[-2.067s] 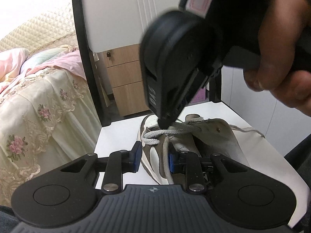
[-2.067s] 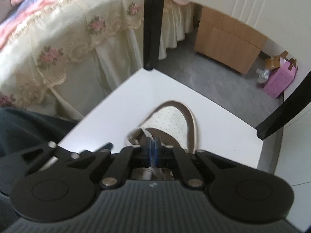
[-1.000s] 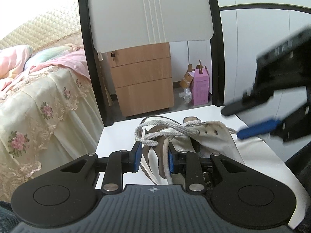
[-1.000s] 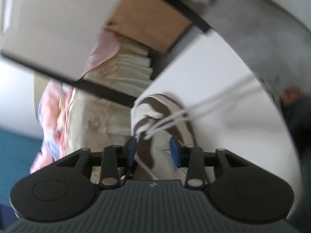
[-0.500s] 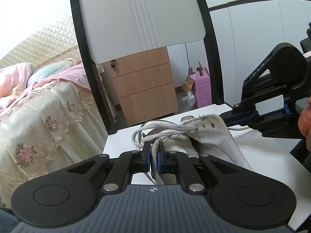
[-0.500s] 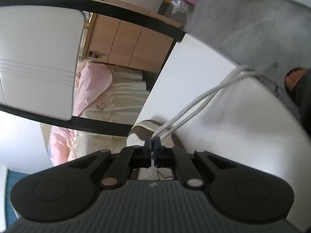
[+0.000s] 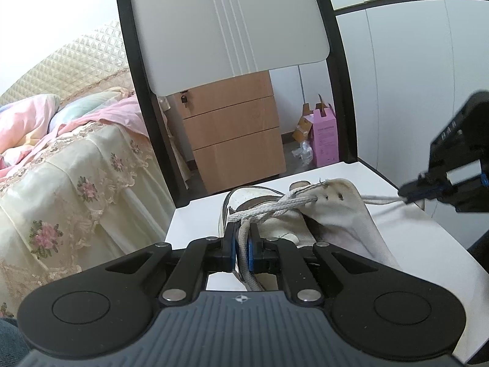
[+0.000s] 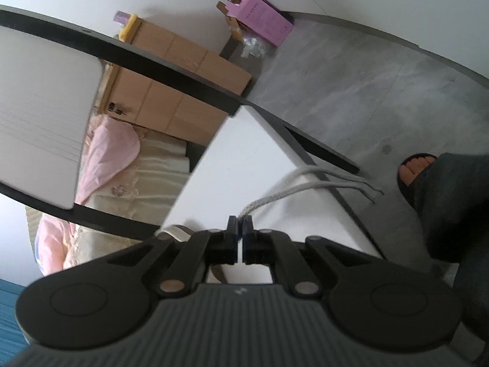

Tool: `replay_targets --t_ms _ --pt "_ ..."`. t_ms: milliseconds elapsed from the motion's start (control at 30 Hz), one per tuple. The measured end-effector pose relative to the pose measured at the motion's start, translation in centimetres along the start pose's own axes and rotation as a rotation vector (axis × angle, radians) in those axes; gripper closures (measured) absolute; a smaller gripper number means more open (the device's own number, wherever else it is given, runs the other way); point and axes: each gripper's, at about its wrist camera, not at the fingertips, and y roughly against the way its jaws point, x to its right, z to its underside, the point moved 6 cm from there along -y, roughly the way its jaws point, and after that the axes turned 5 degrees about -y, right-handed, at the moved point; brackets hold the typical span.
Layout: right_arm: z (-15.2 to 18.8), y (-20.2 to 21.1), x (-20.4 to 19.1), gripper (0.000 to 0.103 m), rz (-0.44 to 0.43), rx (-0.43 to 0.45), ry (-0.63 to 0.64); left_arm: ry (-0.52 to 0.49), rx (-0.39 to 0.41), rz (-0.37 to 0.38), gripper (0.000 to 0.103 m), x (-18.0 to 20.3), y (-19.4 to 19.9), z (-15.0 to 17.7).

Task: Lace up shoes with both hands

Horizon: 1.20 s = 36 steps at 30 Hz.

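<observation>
Shoe (image 7: 336,214) on the table (image 7: 412,232) is part-laced: left claw (image 7: 242,249) pinches one lace (image 7: 243,244), right claw (image 8: 240,238) pinches and pulls the far-right strand; upper eyelets look empty, no bow.

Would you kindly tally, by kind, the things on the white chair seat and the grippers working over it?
Shoe: 1
Shoelace: 1, with 2 loose ends trailing off the chair seat
Grippers: 2, the left gripper and the right gripper, each shut on the lace
Total: 4
</observation>
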Motion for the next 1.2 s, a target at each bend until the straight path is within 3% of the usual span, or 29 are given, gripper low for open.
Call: replay_targets --t_ms 167,367,400,467,567,633,700,867,967,1000,1033,1200 --pt "0.7 0.4 -0.1 0.099 -0.034 -0.065 0.088 0.01 0.001 0.0 0.094 -0.1 -0.1 0.0" --pt "0.9 2.2 0.4 0.089 -0.086 -0.135 0.033 0.009 -0.001 -0.019 0.094 -0.6 -0.7 -0.2" --pt "0.8 2.7 0.2 0.079 -0.085 -0.115 0.039 0.009 -0.002 -0.022 0.094 -0.6 -0.8 -0.3" --pt "0.5 3.9 -0.4 0.071 -0.086 -0.066 0.063 0.009 -0.001 -0.022 0.094 -0.7 -0.8 -0.3" --pt "-0.7 5.4 -1.3 0.07 -0.08 0.047 0.117 0.003 0.002 -0.021 0.093 -0.7 -0.8 -0.2" --pt "-1.4 5.8 -1.6 0.063 -0.083 0.112 0.121 0.003 0.003 -0.019 0.093 -0.6 -0.8 -0.2" --pt "-1.7 5.0 -1.9 0.063 -0.115 0.088 0.104 0.01 0.003 -0.015 0.093 -0.6 -0.8 -0.2" --pt "-0.4 1.1 -2.2 0.062 -0.199 -0.075 -0.027 0.026 -0.004 -0.003 0.09 -0.8 -0.8 -0.2" --pt "0.9 -1.0 -2.4 0.052 -0.213 -0.148 -0.082 0.038 -0.011 -0.018 0.075 -1.1 -0.8 -0.1" --pt "1.3 -1.5 -2.6 0.051 -0.217 -0.166 -0.088 0.034 -0.013 -0.034 0.066 -1.2 -0.8 0.0" --pt "1.8 -2.0 -2.8 0.051 -0.221 -0.184 -0.095 0.032 -0.015 -0.045 0.064 -1.3 -0.8 0.0" --pt "2.6 -3.5 -3.4 0.051 -0.199 -0.186 -0.107 0.056 -0.02 -0.029 0.064 -1.7 -1.0 0.0"
